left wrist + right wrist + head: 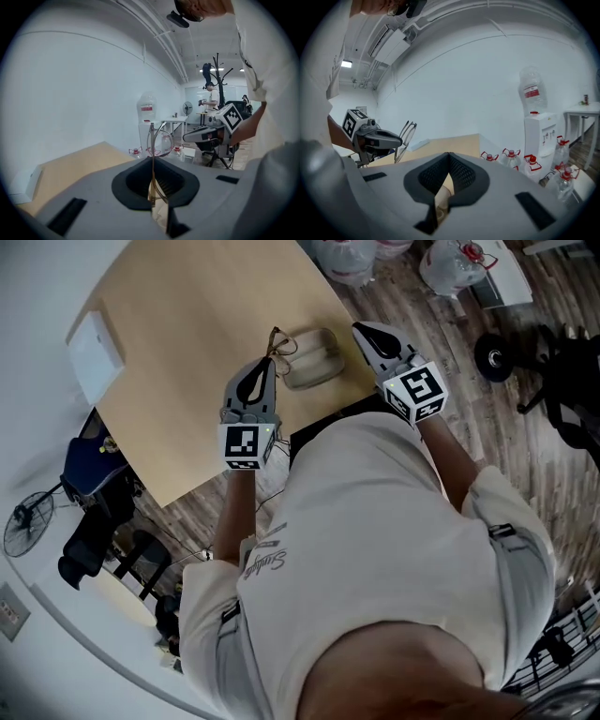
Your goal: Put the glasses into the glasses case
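Left of the glasses case (315, 358), the glasses (278, 344) are being clamped by the left claw (267, 364), partly hidden; the right claw (362, 330) is being held closed, empty.

Glasses (279, 343) in left claw (266, 365), beside case (314, 358)

A: How is the light?
B: Dim and bluish in the head view; the counter (187, 352) looks flat, shadows faint.
A: The gripper views?
B: Fisheye, black corners, bowed walls. A ceiling lamp (346, 63) glares upper left; the left gripper (153, 161) is soft up close.
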A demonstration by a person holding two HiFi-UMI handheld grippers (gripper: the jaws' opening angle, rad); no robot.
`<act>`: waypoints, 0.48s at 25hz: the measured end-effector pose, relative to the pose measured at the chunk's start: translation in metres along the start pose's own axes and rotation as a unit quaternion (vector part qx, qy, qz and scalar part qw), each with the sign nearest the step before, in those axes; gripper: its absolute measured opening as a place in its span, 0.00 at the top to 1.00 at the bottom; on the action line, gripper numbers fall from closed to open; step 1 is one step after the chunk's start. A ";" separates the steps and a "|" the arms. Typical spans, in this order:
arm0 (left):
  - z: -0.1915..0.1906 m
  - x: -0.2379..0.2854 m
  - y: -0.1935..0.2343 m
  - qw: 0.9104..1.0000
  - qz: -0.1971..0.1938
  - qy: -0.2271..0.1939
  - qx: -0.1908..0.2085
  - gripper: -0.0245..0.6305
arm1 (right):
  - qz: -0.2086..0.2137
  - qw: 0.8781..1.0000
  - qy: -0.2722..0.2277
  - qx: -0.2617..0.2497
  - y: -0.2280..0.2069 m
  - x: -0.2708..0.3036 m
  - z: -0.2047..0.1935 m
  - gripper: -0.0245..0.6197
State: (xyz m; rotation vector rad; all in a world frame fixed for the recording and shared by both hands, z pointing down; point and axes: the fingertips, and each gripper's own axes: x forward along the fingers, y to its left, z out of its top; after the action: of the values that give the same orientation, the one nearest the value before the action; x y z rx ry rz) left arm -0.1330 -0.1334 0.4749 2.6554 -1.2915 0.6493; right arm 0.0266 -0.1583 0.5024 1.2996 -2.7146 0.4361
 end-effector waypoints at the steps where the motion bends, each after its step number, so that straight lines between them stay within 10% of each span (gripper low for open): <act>1: -0.004 0.003 -0.004 1.000 -0.015 0.007 0.001 0.93 | -0.003 1.000 0.003 0.001 -0.001 -0.002 -0.002 0.97; 12: -0.071 0.042 -0.038 0.977 -0.163 0.113 0.073 0.93 | -0.034 0.999 0.010 0.025 -0.002 -0.018 -0.018 0.97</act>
State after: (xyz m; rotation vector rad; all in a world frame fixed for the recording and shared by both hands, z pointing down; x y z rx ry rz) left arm -0.1039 -0.1196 0.5594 2.7171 -0.7543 0.9894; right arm 0.0387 -0.1412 0.5161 1.3860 -2.6504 0.5116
